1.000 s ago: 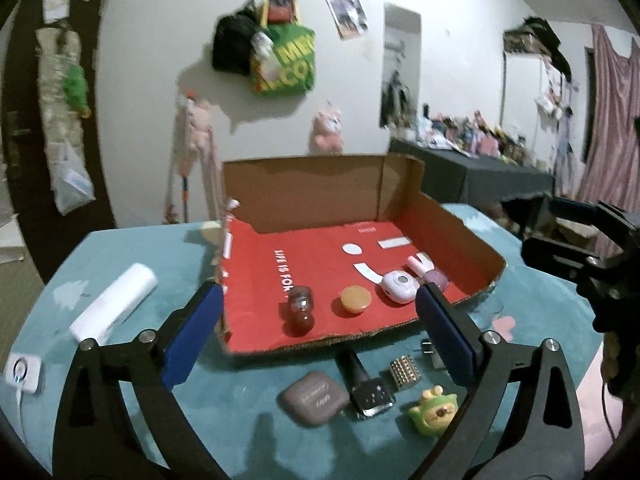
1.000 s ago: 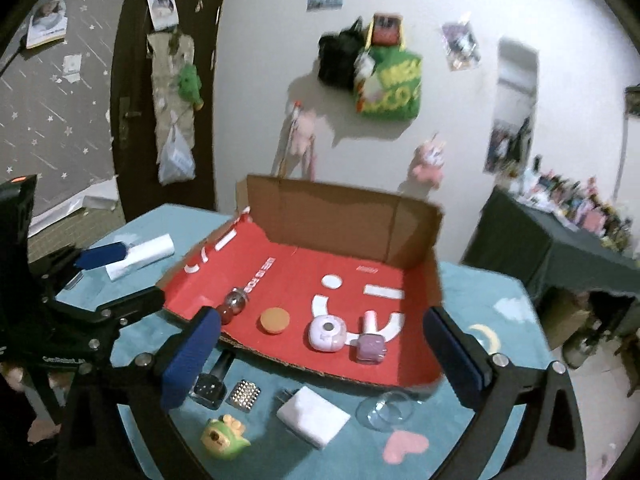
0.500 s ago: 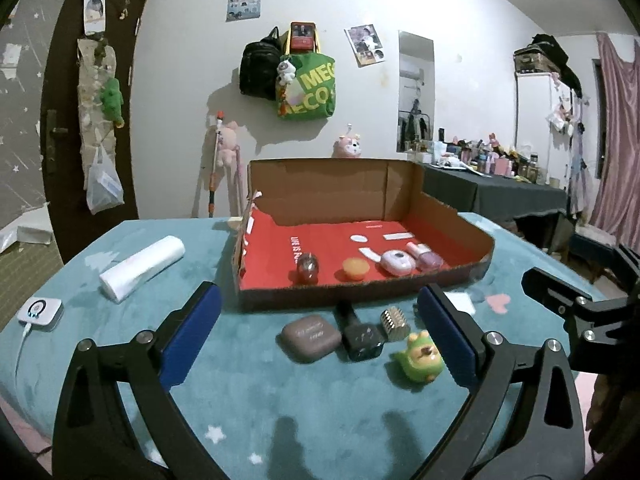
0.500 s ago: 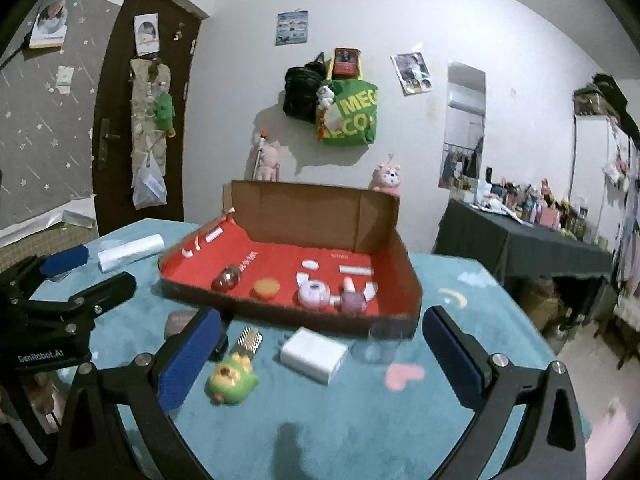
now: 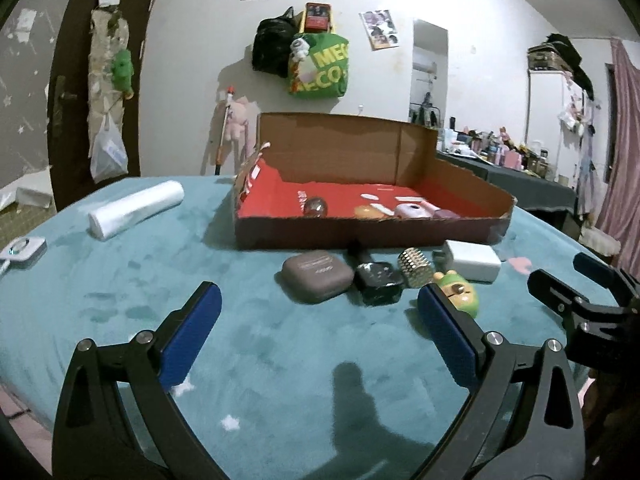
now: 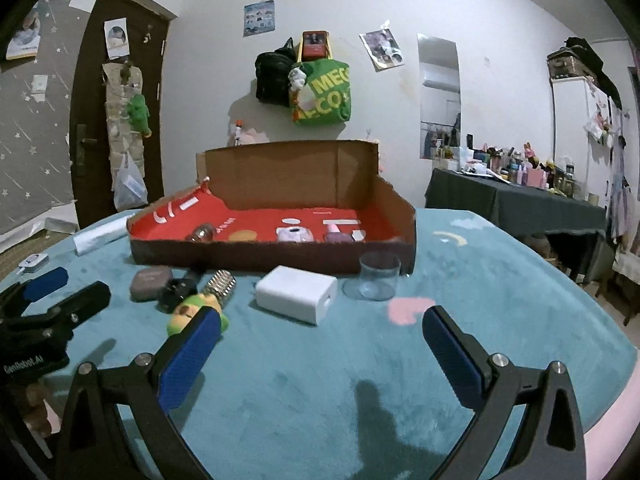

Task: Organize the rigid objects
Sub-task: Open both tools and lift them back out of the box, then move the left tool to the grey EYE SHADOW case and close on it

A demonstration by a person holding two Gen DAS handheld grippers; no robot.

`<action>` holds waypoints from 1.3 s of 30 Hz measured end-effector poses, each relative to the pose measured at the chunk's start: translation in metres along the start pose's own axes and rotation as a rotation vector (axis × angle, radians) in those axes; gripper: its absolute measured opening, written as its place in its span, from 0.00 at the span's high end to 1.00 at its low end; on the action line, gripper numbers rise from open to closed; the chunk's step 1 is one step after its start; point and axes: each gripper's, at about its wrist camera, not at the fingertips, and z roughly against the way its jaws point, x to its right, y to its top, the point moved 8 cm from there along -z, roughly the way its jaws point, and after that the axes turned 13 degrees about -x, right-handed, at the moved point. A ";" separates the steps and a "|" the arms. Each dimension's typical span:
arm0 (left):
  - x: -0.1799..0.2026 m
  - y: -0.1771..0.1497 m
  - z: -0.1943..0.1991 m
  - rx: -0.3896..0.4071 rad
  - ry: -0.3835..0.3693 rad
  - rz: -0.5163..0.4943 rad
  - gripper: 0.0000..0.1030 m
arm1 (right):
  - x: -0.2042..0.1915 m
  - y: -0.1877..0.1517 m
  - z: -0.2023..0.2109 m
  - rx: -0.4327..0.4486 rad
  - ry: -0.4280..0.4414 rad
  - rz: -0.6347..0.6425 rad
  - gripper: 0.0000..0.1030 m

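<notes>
I hold both grippers low over the teal cloth [image 6: 320, 380]; my left gripper [image 5: 320, 336] and my right gripper [image 6: 320, 344] both stand wide apart and hold nothing. The right finger of the left gripper hides part of the green-yellow toy [image 5: 460, 294] at 1 o'clock. Past it lie the brown case [image 5: 318, 276], a dark object [image 5: 378, 280] I cannot name, and a studded metal piece [image 5: 416, 267]. The white charger [image 6: 296, 294] and clear cup [image 6: 378, 276] sit just before the cardboard box [image 6: 272, 258] at 12 o'clock, whose front wall cuts off the small things inside. At 10 o'clock lies a white roll [image 5: 136, 208]; bags [image 6: 320, 92] hang on the far wall.
</notes>
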 end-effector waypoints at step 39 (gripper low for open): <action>-0.020 0.043 -0.077 -0.360 -0.011 -0.010 0.03 | 0.004 0.040 -0.077 -0.365 0.078 -0.043 0.00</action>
